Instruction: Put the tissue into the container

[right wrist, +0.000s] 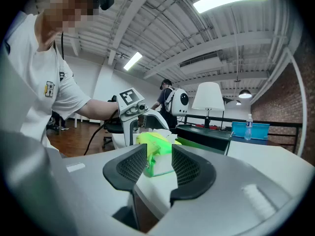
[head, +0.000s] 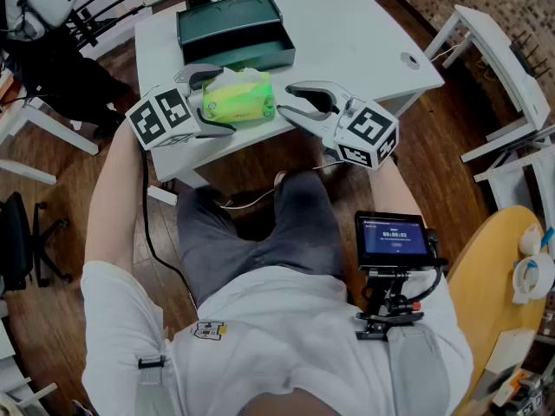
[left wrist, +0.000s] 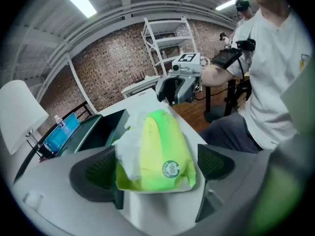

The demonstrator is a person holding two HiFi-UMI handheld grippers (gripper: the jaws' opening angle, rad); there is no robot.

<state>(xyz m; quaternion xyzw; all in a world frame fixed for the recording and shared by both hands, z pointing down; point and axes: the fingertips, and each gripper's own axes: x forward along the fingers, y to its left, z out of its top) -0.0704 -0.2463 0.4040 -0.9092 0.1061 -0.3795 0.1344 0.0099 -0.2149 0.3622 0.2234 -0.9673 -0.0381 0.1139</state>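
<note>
With the left gripper [head: 225, 100] spread wide around the tissue pack [head: 238, 96] on the table [head: 347, 33] before the container [head: 230, 24], and the right gripper [head: 286, 100] parted and empty beside it, could close off-centre and squirt the soft pack sideways.

Lime-green and white tissue pack [head: 238, 98], dark green container [head: 232, 31], white table [head: 347, 33], black-and-white square-patterned marker cubes [head: 162, 115].

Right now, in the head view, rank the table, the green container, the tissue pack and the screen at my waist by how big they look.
1. Table
2. Container
3. Tissue pack and screen: they look about alike, and the screen is nearer the camera, so I won't rank them.
</note>
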